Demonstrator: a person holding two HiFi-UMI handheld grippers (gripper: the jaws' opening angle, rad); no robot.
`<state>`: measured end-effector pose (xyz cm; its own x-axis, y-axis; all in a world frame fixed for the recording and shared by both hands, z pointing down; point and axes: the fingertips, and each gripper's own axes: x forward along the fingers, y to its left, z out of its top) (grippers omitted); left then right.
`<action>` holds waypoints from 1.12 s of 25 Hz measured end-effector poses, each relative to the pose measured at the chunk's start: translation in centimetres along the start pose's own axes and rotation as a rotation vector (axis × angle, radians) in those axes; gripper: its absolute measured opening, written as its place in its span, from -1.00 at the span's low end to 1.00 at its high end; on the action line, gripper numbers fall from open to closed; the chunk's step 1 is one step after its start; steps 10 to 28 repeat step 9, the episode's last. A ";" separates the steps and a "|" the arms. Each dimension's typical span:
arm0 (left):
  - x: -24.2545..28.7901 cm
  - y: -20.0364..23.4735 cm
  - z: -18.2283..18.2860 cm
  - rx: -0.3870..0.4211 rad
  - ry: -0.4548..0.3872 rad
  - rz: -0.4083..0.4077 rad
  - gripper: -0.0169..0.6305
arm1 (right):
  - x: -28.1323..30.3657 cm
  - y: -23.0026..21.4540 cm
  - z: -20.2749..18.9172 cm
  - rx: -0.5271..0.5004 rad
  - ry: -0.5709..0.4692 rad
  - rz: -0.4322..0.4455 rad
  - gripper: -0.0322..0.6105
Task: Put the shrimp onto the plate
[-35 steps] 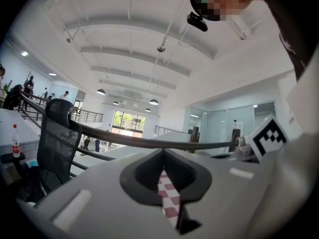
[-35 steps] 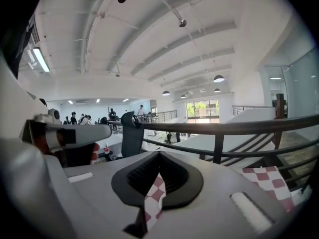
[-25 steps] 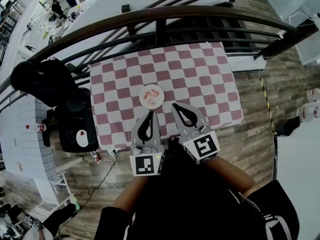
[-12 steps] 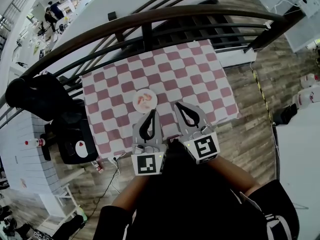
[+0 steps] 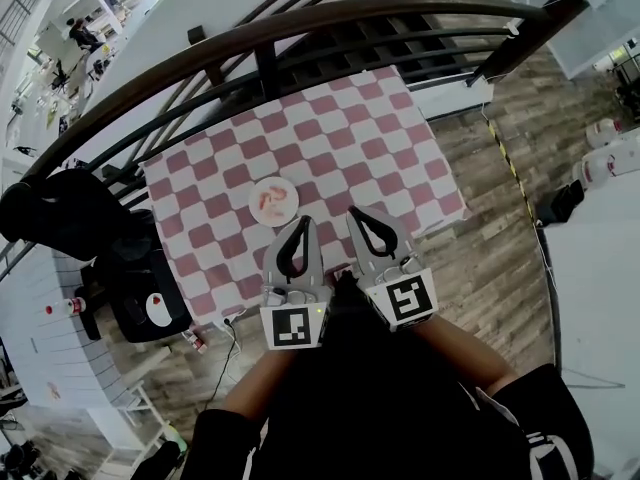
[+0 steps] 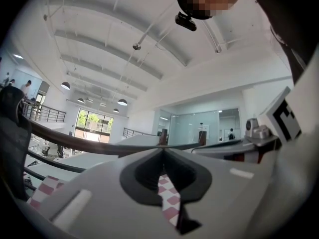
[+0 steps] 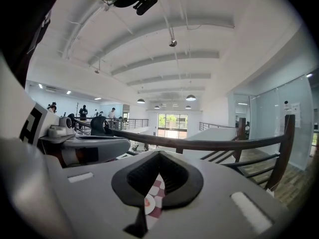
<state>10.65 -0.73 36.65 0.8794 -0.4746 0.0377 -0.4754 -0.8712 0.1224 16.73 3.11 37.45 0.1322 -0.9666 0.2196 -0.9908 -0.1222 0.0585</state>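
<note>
A small white plate (image 5: pixel 273 201) lies on the pink-and-white checkered tablecloth (image 5: pixel 340 138), left of its middle, with pink shrimp (image 5: pixel 270 199) on it. Both grippers are held close to the person's body at the table's near edge, pointing forward and up. My left gripper (image 5: pixel 303 221) is shut with nothing in it, just right of and nearer than the plate. My right gripper (image 5: pixel 354 212) is shut and empty beside it. In the right gripper view, the plate (image 7: pixel 148 203) shows through the gap below the shut gripper (image 7: pixel 159 154). The left gripper (image 6: pixel 162 150) view shows only cloth (image 6: pixel 167 199).
A dark curved railing (image 5: pixel 300 30) runs behind the table. A black bag (image 5: pixel 55 213) and a black chair (image 5: pixel 150 288) stand to the left. Wooden floor (image 5: pixel 500 238) lies to the right, with white bottles (image 5: pixel 605 158) farther off.
In the head view the table and plate have slid left and look smaller. Both grippers stay shut, side by side in the same spot.
</note>
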 end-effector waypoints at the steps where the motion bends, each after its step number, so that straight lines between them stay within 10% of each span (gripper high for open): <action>1: 0.0 -0.2 -0.1 -0.003 0.003 -0.008 -0.92 | -0.2 -0.2 -0.1 0.000 0.003 -0.008 -0.91; 28: 0.0 -1.1 -0.3 -0.006 0.017 -0.050 -0.92 | -1.0 -1.0 -0.6 0.013 0.032 -0.072 -0.91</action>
